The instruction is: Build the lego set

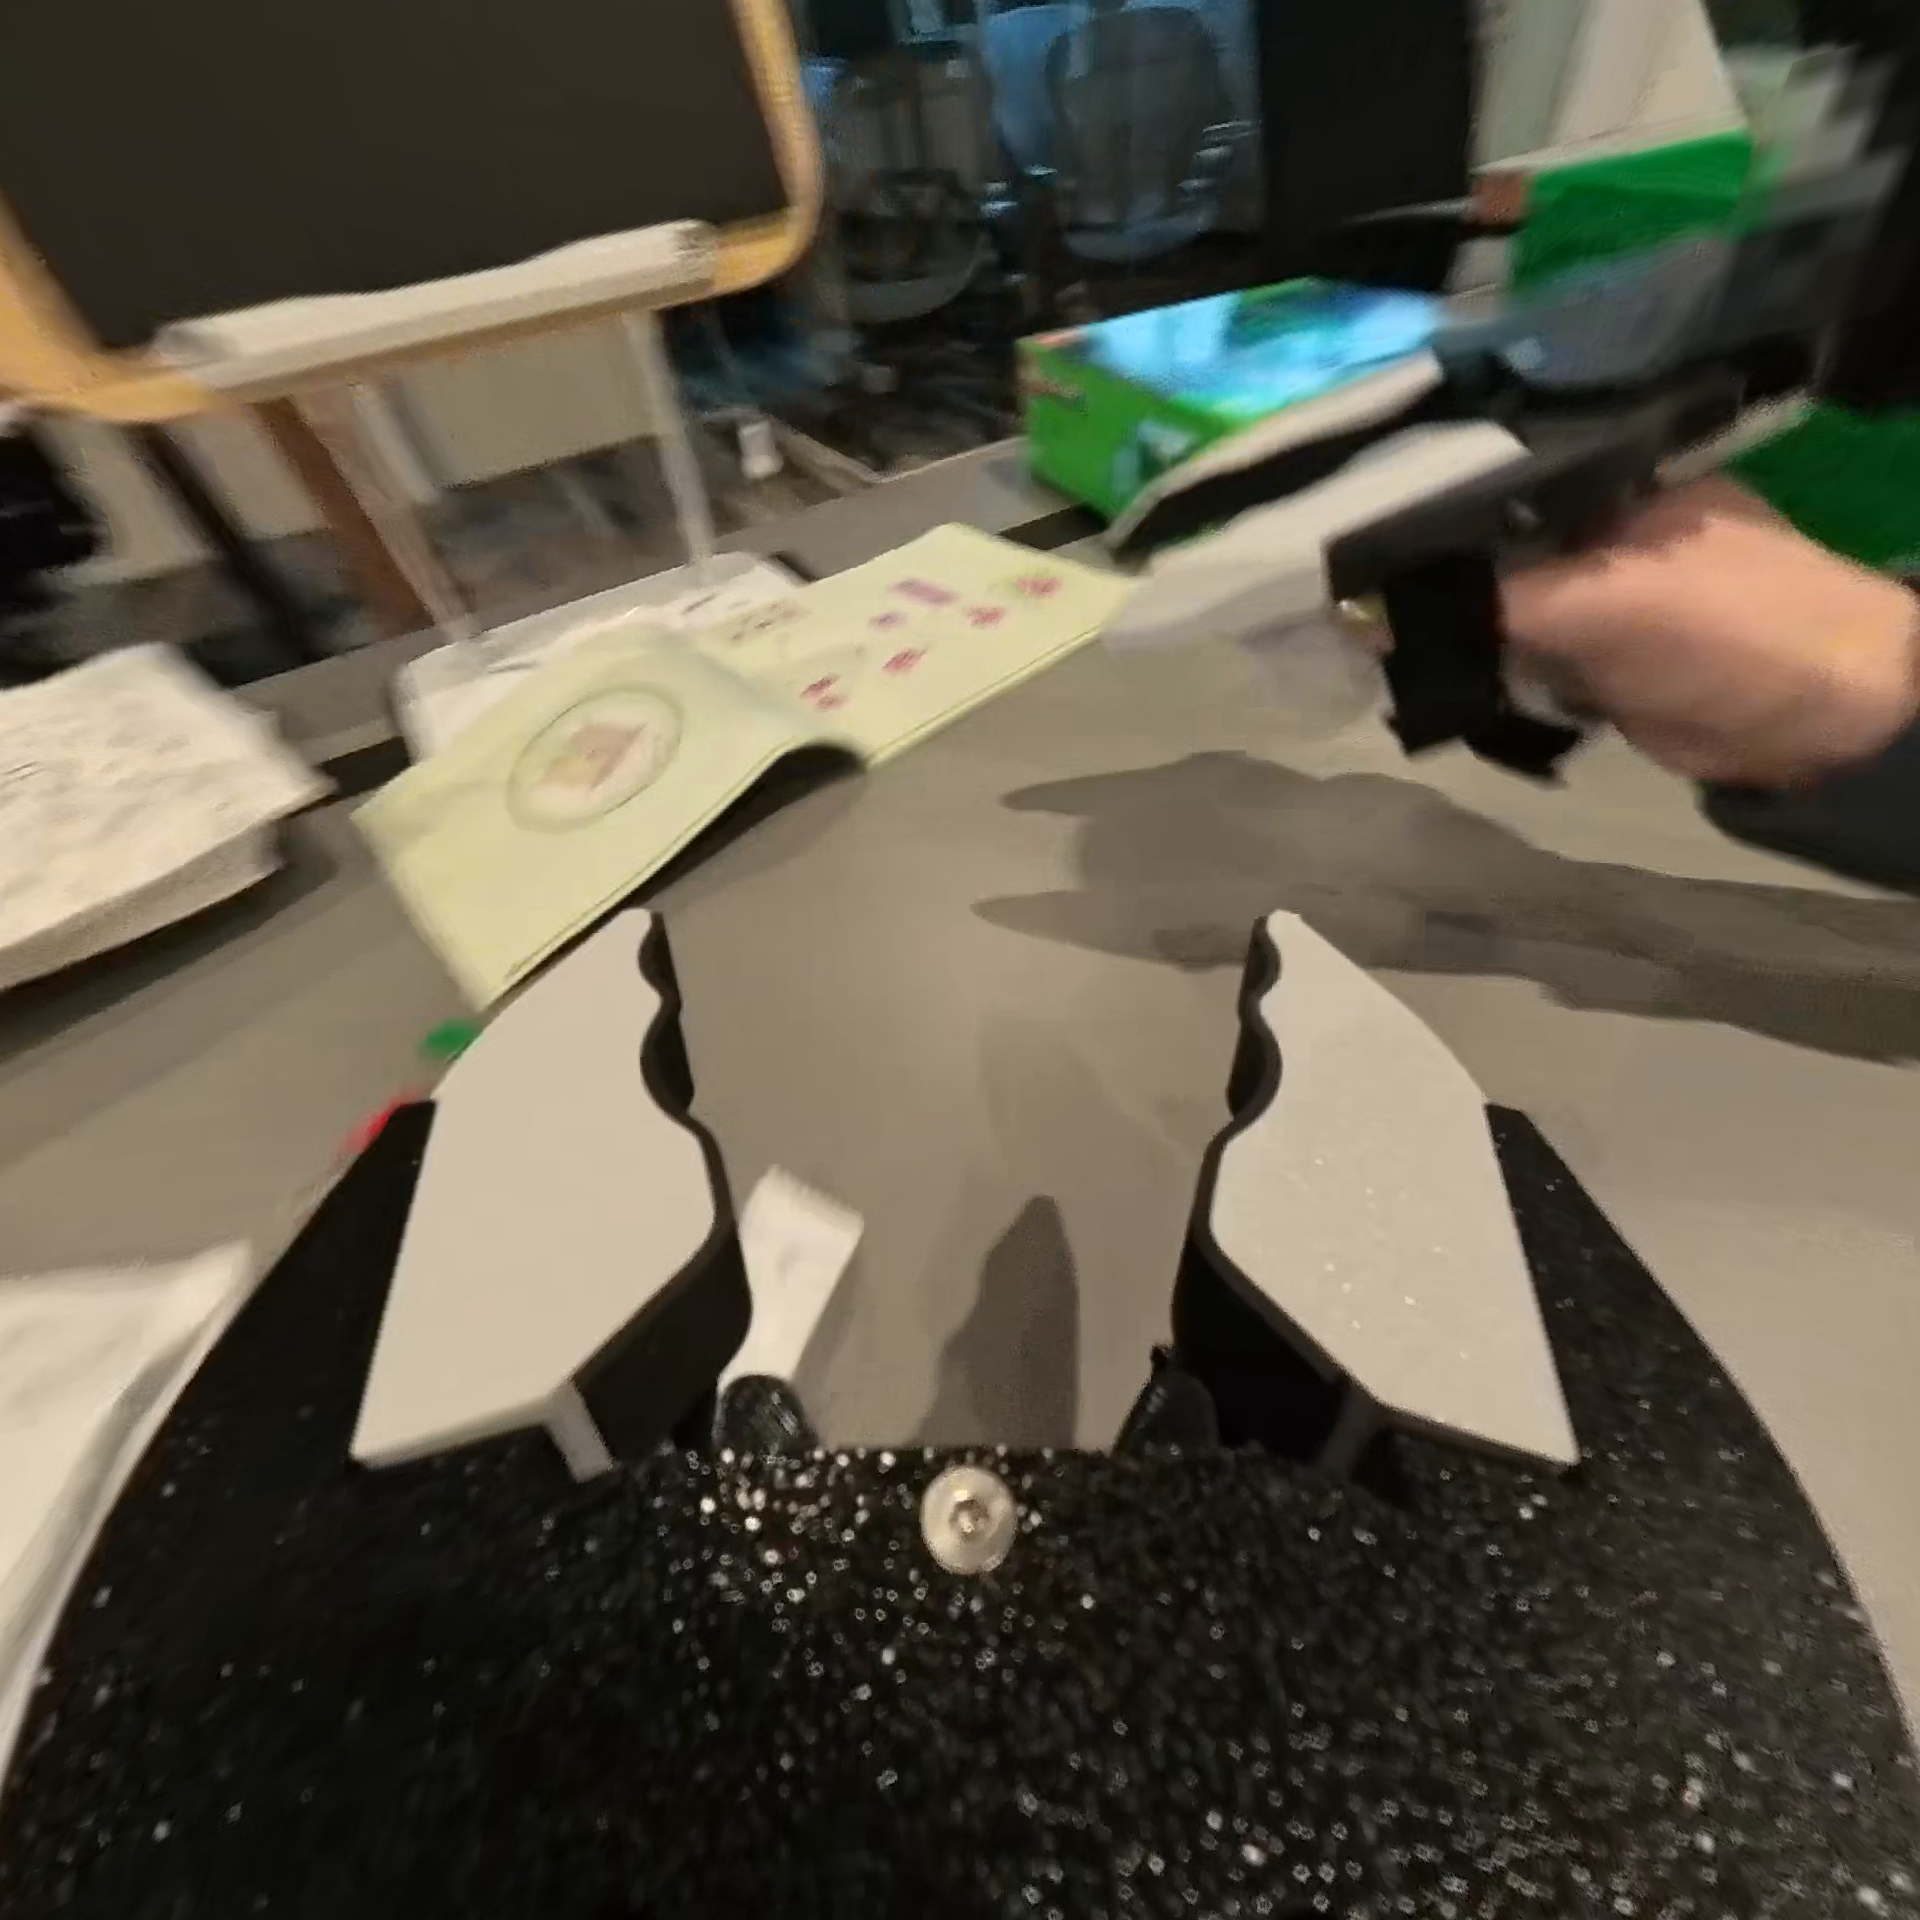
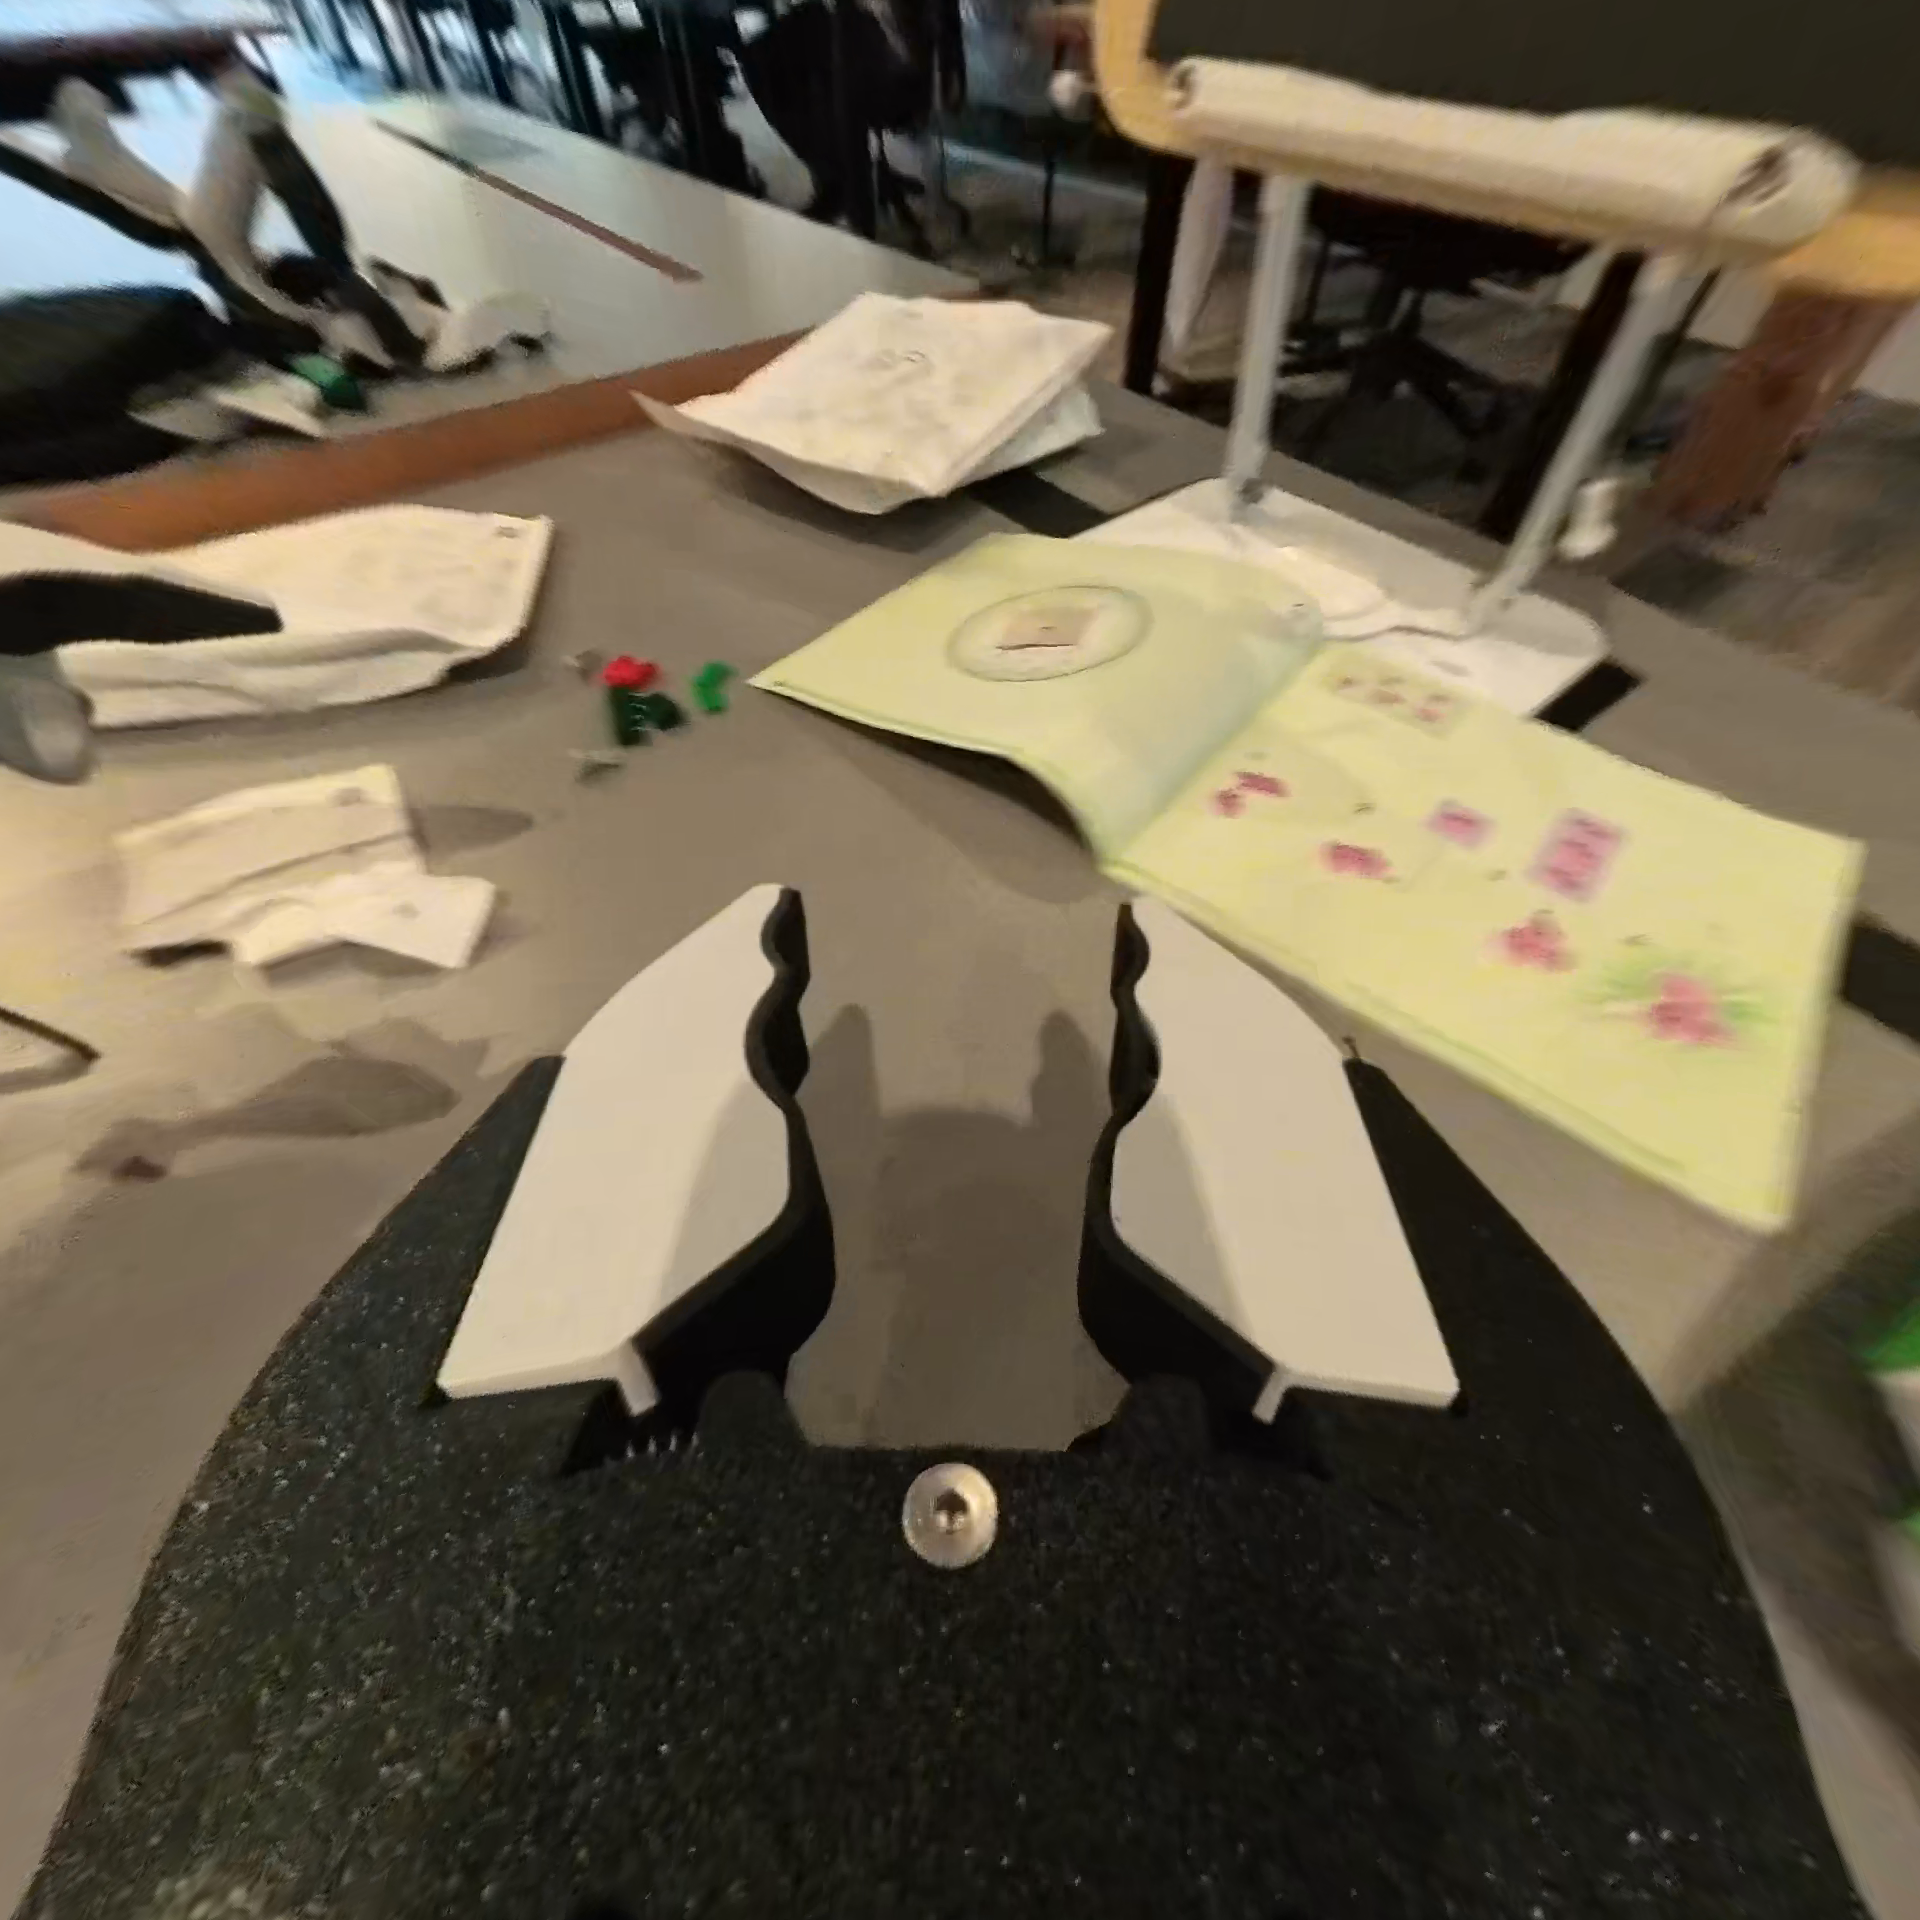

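Note:
A few small red and green lego pieces [image 2: 649, 696] lie on the grey table [image 2: 935, 852], left of an open pale green instruction booklet [image 2: 1351, 831]. The booklet also shows in the left wrist view [image 1: 727, 717]. My left gripper [image 1: 961, 935] is open and empty above bare table, with a green piece [image 1: 449, 1037] just left of its left finger. My right gripper [image 2: 961, 914] is open and empty, near the booklet's front edge. The right gripper also shows in a hand at the right of the left wrist view [image 1: 1195, 540], blurred.
White paper bags lie at the left [image 2: 312, 613], front left [image 2: 301, 873] and back [image 2: 904, 405]. A green box [image 1: 1195, 416] sits at the far right edge. A white lamp base [image 2: 1351, 582] stands behind the booklet.

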The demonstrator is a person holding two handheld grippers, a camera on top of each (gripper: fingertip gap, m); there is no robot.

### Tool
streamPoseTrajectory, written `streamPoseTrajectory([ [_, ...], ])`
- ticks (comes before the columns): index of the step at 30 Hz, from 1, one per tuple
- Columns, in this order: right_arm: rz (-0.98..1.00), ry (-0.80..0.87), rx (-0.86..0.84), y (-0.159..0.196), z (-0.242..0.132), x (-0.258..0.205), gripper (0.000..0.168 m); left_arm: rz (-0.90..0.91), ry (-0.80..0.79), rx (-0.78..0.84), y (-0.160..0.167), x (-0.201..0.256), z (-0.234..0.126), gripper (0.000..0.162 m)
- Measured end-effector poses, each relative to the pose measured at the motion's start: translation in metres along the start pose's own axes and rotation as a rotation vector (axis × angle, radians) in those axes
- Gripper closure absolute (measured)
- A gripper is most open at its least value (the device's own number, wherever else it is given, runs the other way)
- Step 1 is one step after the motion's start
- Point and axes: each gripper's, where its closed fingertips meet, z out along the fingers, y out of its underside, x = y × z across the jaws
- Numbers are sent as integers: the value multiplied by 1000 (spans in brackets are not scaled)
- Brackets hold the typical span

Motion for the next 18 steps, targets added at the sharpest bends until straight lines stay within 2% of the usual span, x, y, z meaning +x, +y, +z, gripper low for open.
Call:
streamPoseTrajectory([
  [2,29,-42,38,10,9,-33,109,24,-106,1,11,-15,-29,65],
  [5,-55,-72,45,20,23,-63,108,-7,-241,-15,26,-50,-74,73],
  [12,-145,-41,173,13,12,-68,113,-188,-564,-77,58,-136,-164,78],
  [14,-139,-41,176,14,11,-67,114,-219,-643,-73,65,-156,-184,82],
  [16,-119,-49,170,14,12,-66,114,-208,-697,-138,79,-170,-195,82],
  [18,-110,-53,177,14,11,-66,115,-242,-694,-250,98,-176,-194,72],
])
